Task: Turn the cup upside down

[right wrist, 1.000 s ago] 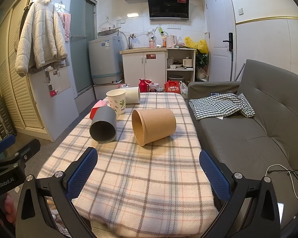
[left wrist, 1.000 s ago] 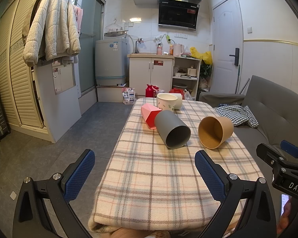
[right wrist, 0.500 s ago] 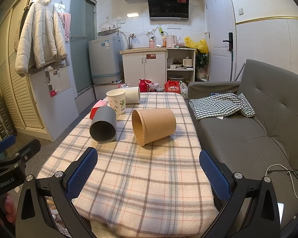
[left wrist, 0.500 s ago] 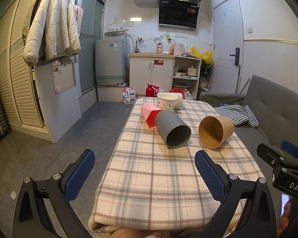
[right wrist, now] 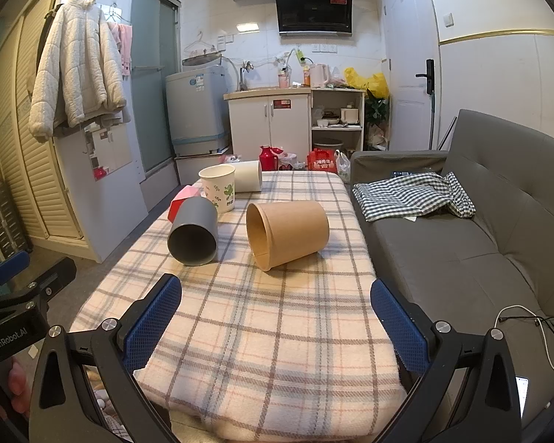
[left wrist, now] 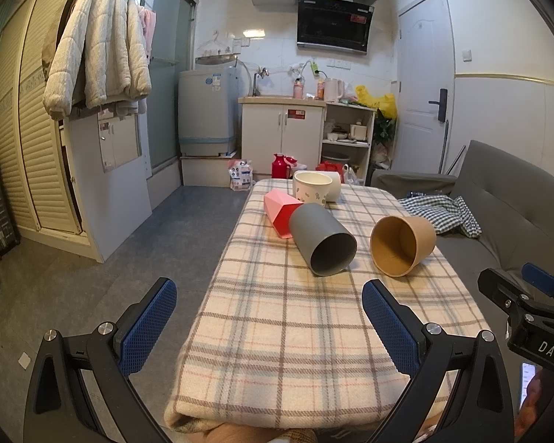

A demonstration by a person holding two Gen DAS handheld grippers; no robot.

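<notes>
Pre-grasp: both hand-held grippers, left (left wrist: 267,317) and right (right wrist: 275,317), wide open, empty. Brown cup (right wrist: 288,234) lies sideways ahead of right; next: reach, clamp, upend.

Five cups on the bench, two tools at its near end.

Four cups lie on their sides: one grey cup (left wrist: 323,238) (right wrist: 194,231), one brown paper cup (left wrist: 402,245) (right wrist: 287,233), one pink faceted cup (left wrist: 280,212) (right wrist: 183,199) and one plain white cup (right wrist: 248,181) (left wrist: 334,185); a fifth, one white cup with a green print (right wrist: 218,187) (left wrist: 311,187), stands upright. Two tools: the left tool (left wrist: 269,326) and the right tool (right wrist: 277,321), each with two blue-padded fingers spread wide. One checked cloth (right wrist: 413,195) lies on the one grey sofa (right wrist: 498,243).
</notes>
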